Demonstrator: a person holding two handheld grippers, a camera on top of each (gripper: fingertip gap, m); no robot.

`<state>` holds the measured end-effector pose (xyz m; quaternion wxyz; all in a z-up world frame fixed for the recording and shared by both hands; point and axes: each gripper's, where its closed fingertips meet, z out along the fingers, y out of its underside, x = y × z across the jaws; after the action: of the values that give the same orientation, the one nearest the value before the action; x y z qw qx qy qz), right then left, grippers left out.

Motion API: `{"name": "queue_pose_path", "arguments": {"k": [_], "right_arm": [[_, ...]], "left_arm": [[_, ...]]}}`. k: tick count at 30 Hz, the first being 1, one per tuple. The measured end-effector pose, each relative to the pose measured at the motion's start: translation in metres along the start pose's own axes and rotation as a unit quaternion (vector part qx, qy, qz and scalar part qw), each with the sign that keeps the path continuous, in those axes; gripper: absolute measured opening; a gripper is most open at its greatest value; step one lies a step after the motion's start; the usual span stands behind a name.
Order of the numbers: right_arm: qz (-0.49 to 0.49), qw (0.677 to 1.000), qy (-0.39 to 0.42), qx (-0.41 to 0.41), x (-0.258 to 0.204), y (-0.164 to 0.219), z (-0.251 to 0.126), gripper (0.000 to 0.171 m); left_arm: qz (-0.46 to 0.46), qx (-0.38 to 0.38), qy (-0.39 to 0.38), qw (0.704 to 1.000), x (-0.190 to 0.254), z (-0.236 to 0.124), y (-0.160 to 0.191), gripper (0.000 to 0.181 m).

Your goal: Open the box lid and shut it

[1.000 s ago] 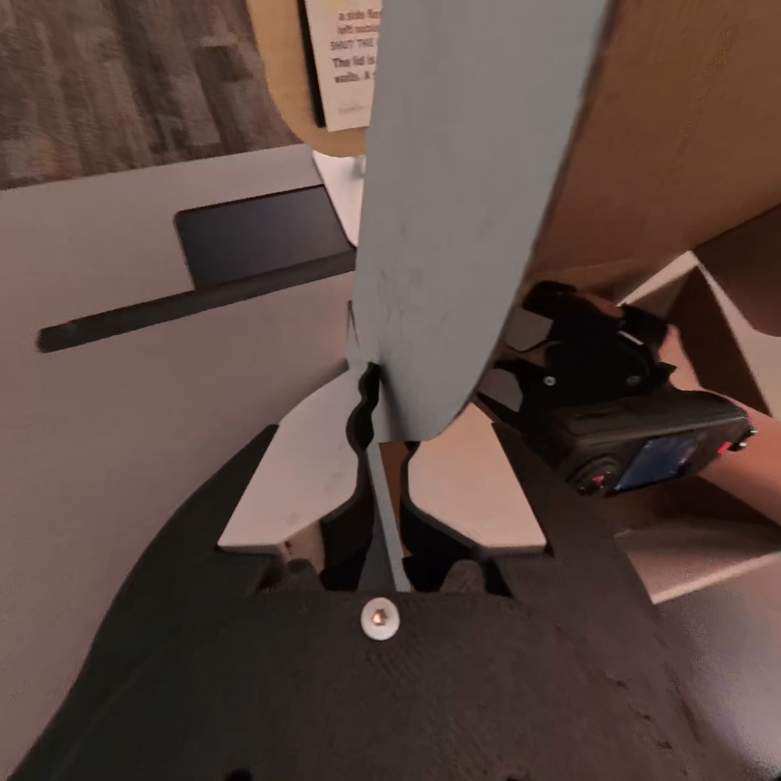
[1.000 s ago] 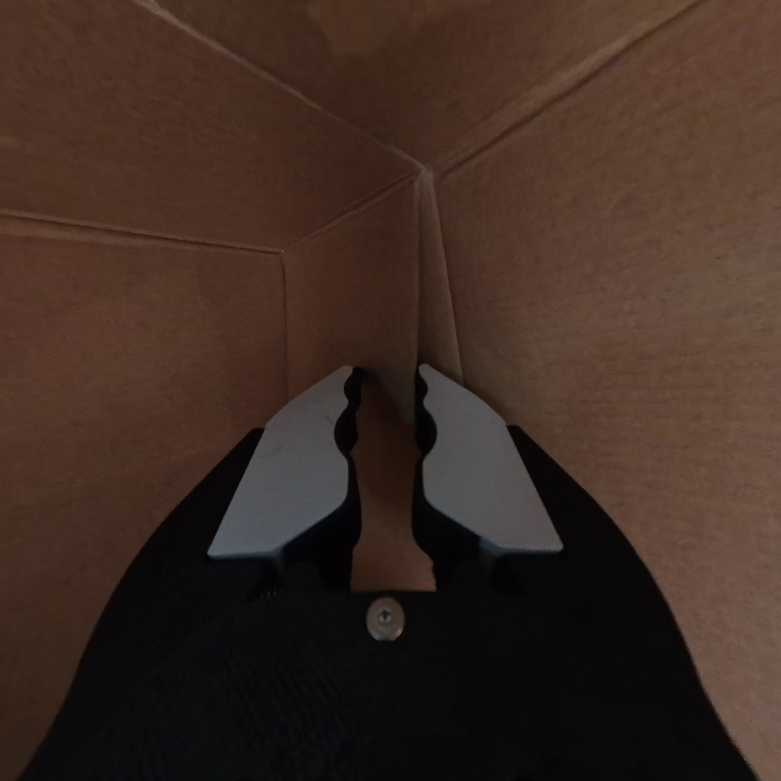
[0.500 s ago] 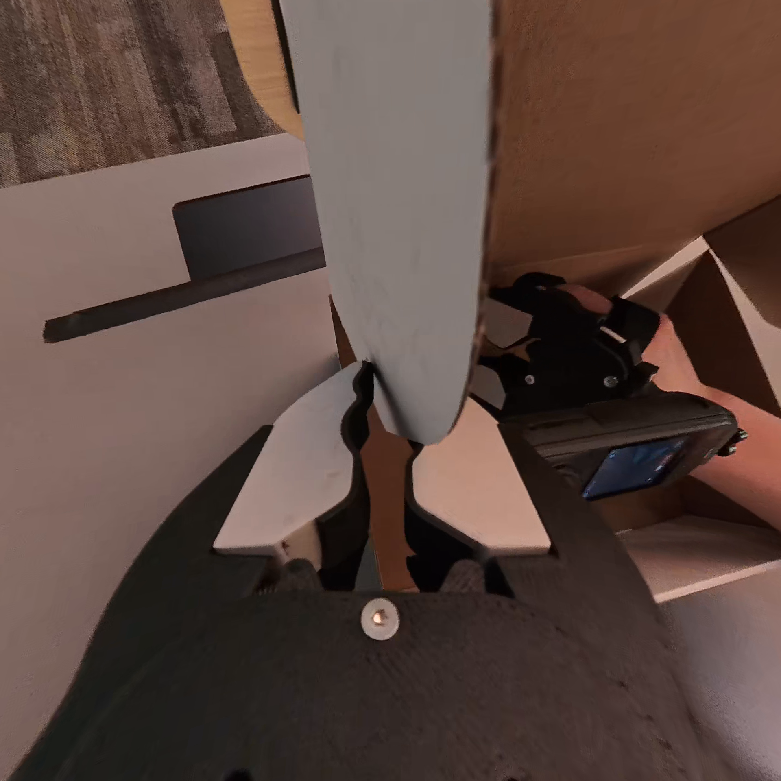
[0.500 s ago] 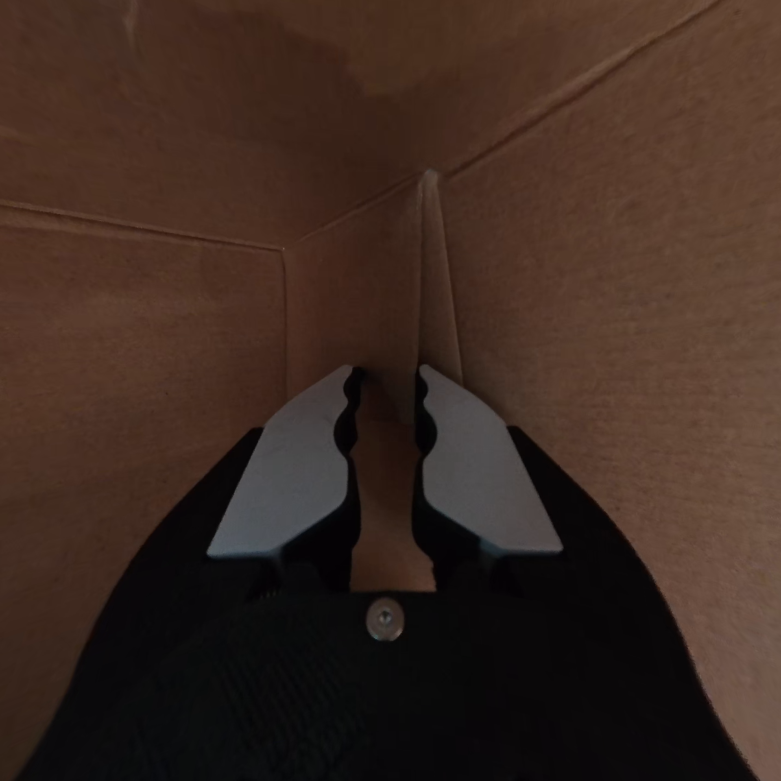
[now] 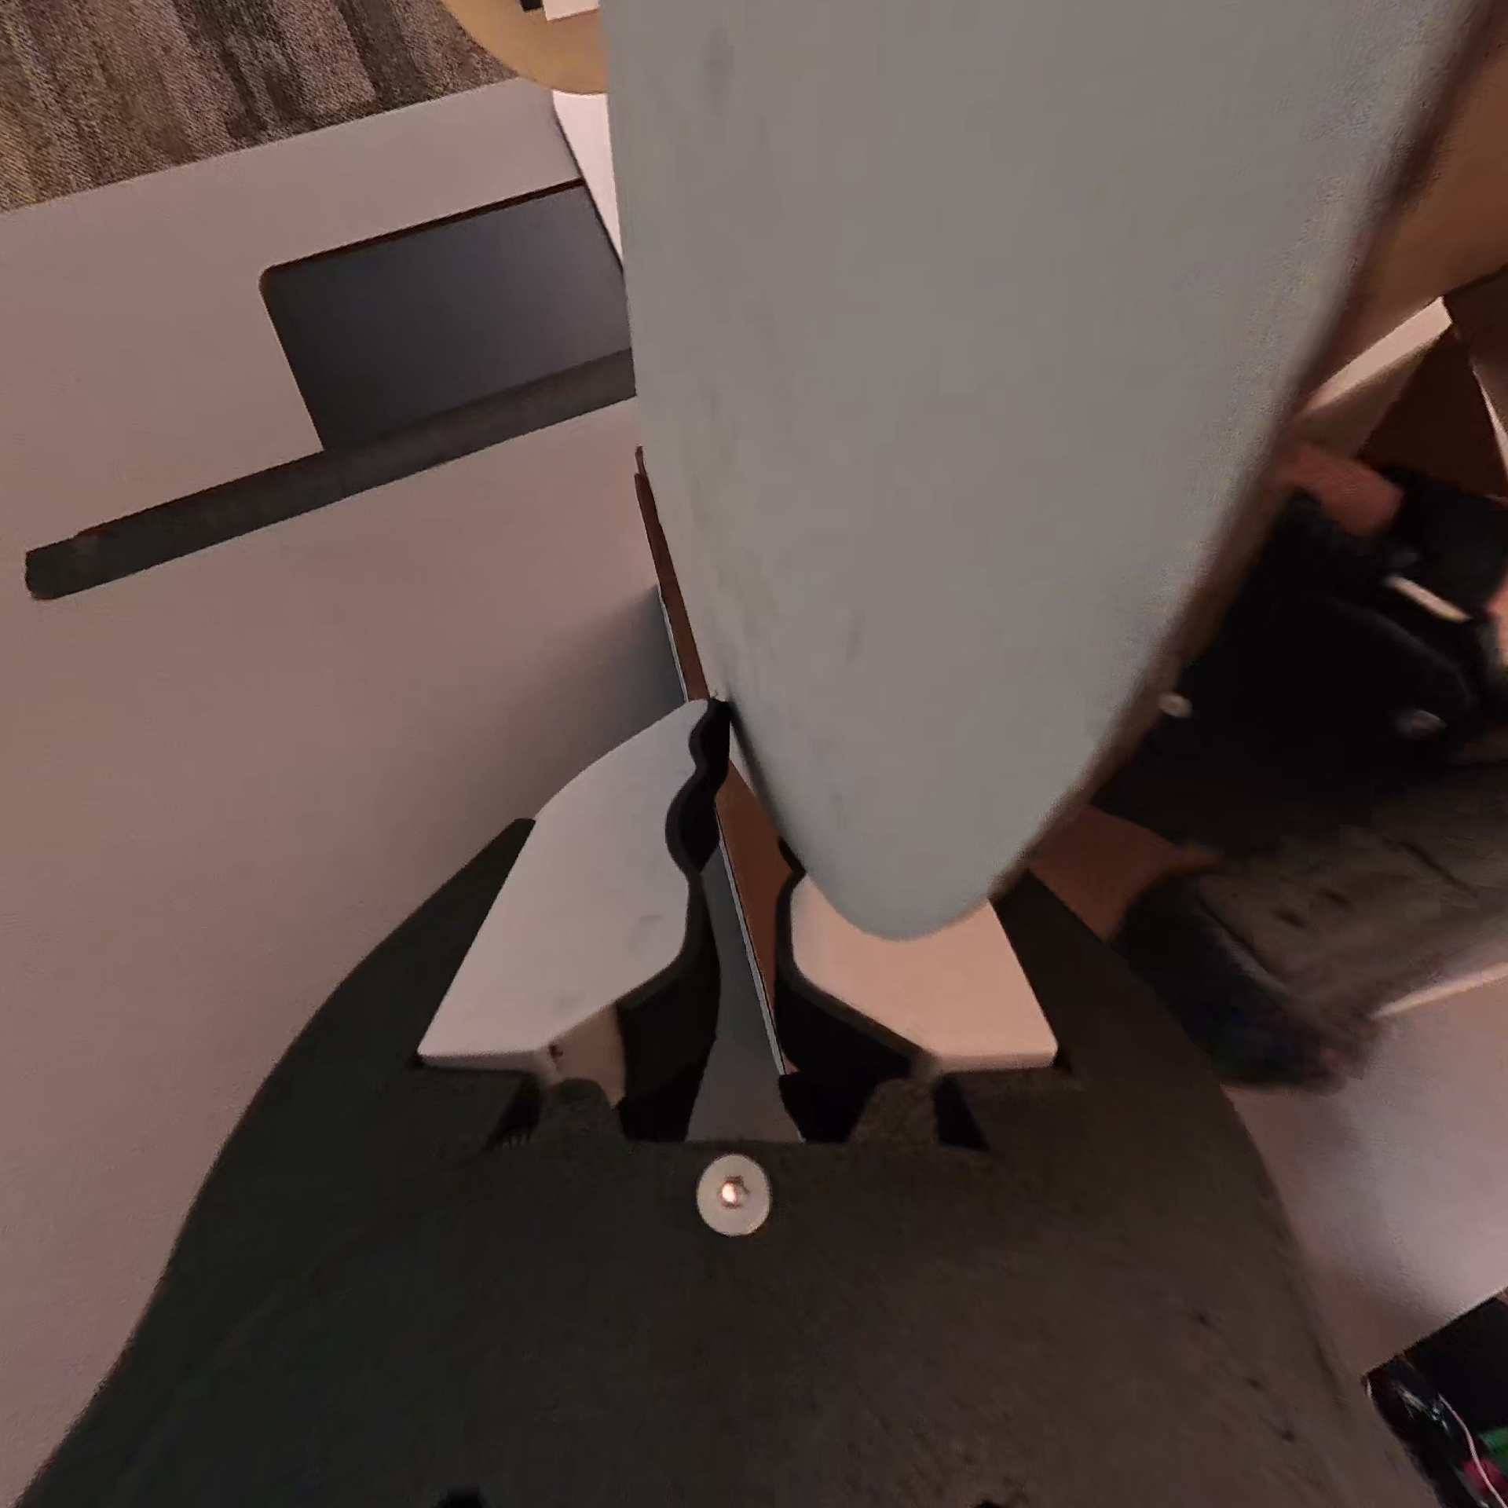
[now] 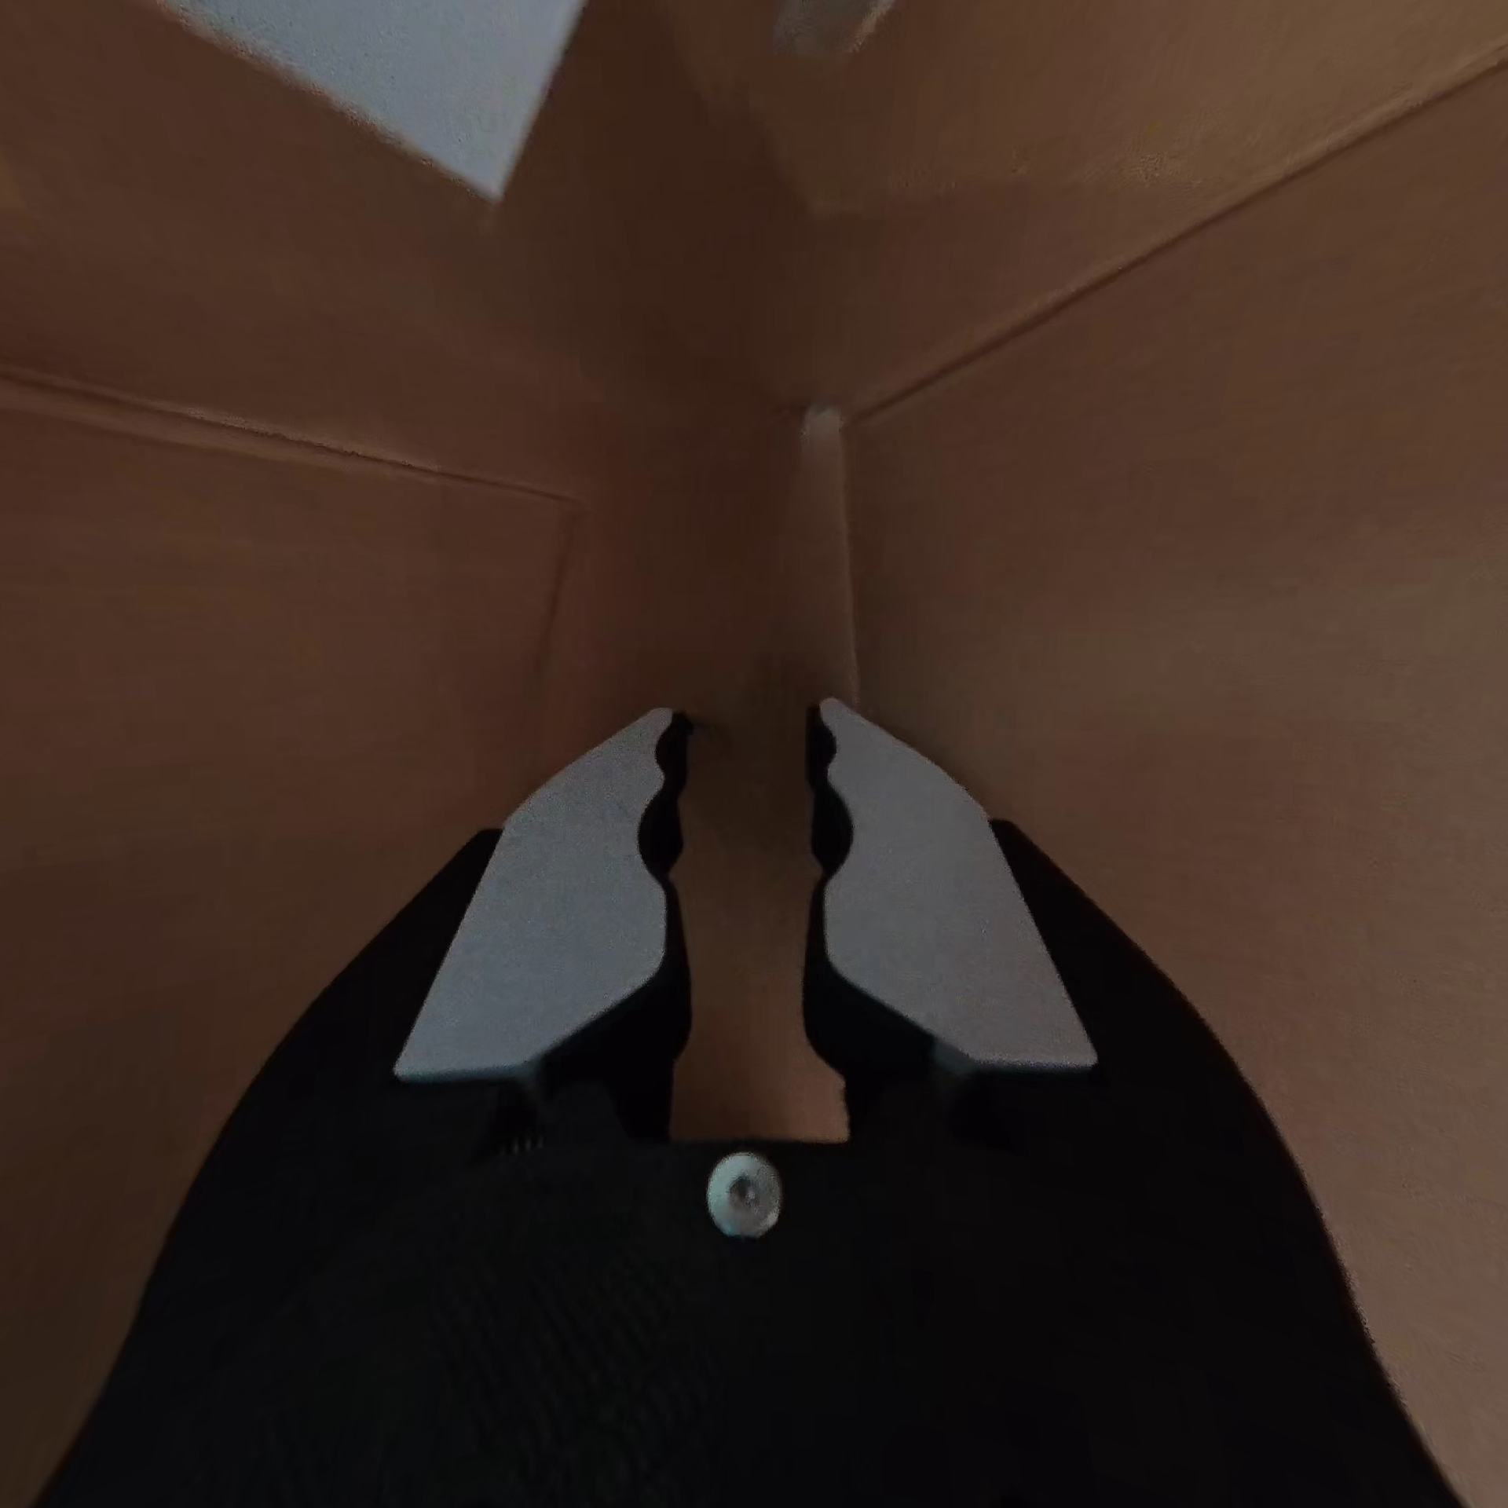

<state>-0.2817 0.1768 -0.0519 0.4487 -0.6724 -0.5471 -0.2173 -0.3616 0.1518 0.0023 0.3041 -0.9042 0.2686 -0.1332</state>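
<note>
— What do we have nearest us?

— Our left gripper, closed on the lid flap. The board's thin edge fills the slot between the pads, and the flap's rounded corner overhangs the right-hand finger.

— And the right gripper?

— It's released and holds nothing. It sits inside the box, its fingers apart and aimed into a brown inner corner. From the left wrist view we see it blurred beyond the flap, with a hand behind it.

— So where does the flap lie from us?

— It lies ahead of the left gripper and rises away from it. Its long axis runs roughly along our fingers, grey-blue face to our left, brown face toward the box on our right. The left gripper is the nearer one (it is the only one touching the lid). We judge the lid is open and shutting comes next. The flap must swing right, over the opening where the right gripper sits, so we'd want that one out first.

— Farther off?

— On the white table, a dark rod lies in front of a dark flat panel, toward the far edge. Beyond that is carpet.

— Can we read any brands or labels?

— No. Only a sliver of a white card shows at the top, too cropped to read. The box faces we see are plain.
</note>
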Motion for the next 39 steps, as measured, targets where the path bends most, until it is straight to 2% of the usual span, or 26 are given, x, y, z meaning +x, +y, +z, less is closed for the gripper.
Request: {"name": "queue_pose_path", "arguments": {"k": [3,7,11,13,15,18,21,23,25,28,32,34,39], "right_arm": [[0.023,0.999,0.010,0.043,0.006,-0.012,-0.049,0.029],[0.099,0.982,0.079,0.138,0.049,-0.018,-0.153,0.028],[0.216,0.931,0.216,0.200,0.123,0.029,-0.261,0.028],[0.279,0.904,0.252,0.205,0.151,0.066,-0.291,0.035],[0.349,0.888,0.234,0.187,0.165,0.099,-0.296,0.049],[0.422,0.877,0.177,0.146,0.164,0.135,-0.283,0.069],[0.468,0.864,0.090,0.162,0.147,0.138,-0.270,0.069],[0.486,0.858,0.052,0.156,0.140,0.138,-0.261,0.069],[0.483,0.867,0.040,0.118,0.133,0.144,-0.249,0.069],[0.470,0.879,0.025,0.069,0.119,0.152,-0.233,0.061],[0.475,0.879,-0.015,0.041,0.104,0.155,-0.219,0.047],[0.479,0.877,-0.021,0.044,0.104,0.155,-0.218,0.037],[0.474,0.880,-0.028,0.029,0.103,0.163,-0.220,0.034]], "left_arm": [[0.003,-0.004,0.004,1.000,0.001,-0.001,0.002,0.010],[0.008,-0.009,0.017,1.000,0.003,-0.006,0.003,0.011],[0.016,0.009,0.029,0.999,0.005,-0.018,0.000,0.016],[0.020,0.013,0.014,1.000,0.001,-0.026,0.001,0.022],[0.020,0.026,-0.007,0.999,-0.002,-0.038,0.000,0.026],[0.033,0.074,-0.036,0.996,0.005,-0.063,-0.009,0.025],[0.086,0.150,-0.042,0.984,0.036,-0.091,-0.025,0.023],[0.141,0.208,-0.017,0.968,0.074,-0.105,-0.034,0.024],[0.206,0.242,0.026,0.948,0.117,-0.104,-0.036,0.025],[0.280,0.223,0.080,0.930,0.169,-0.070,-0.029,0.029],[0.316,0.210,0.095,0.920,0.201,-0.009,-0.031,0.030],[0.333,0.213,0.094,0.914,0.211,0.012,-0.032,0.028],[0.404,0.164,0.047,0.899,0.220,0.072,-0.033,0.037]]}}
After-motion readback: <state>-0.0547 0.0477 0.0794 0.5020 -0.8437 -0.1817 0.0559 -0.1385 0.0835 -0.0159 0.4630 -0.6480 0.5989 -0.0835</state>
